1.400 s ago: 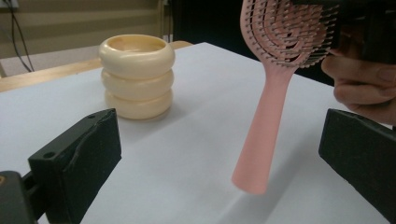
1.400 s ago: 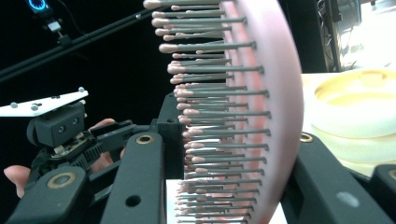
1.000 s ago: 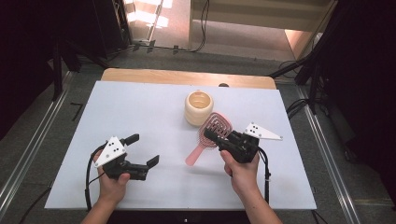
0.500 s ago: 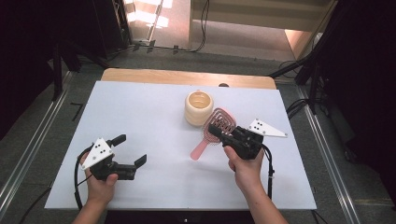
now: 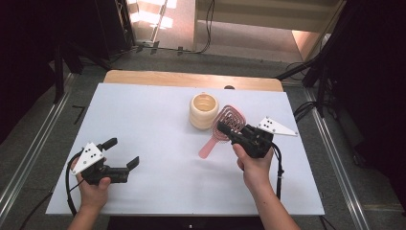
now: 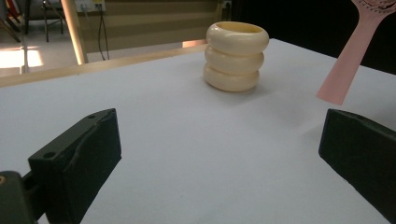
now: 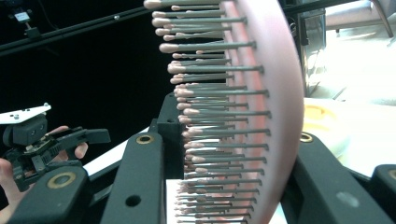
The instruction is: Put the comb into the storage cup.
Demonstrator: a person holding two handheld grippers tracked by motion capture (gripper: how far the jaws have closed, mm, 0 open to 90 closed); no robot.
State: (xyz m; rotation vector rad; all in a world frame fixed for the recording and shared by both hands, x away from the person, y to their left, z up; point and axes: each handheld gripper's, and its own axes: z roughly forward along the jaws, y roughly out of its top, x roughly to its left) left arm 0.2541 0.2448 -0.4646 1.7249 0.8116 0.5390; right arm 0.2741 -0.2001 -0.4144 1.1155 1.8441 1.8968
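Observation:
My right gripper is shut on the head of a pink hairbrush. It holds the brush just above the white table, handle slanting down to the left. In the right gripper view the brush stands between the jaws, bristles pointing left. A cream ribbed cup stands just left of the brush head. My left gripper is open with nothing between its fingers, low over the table's near left part. In the left gripper view the cup and the brush handle lie ahead, beyond the open jaws.
A white sheet covers the table, with a strip of wood showing at the far edge. Metal rails and cables run along the floor on both sides. The left hand with its gripper shows far off in the right gripper view.
My left hand has slid left and toward the near edge, its gripper still open. The right gripper has kept the brush almost in place.

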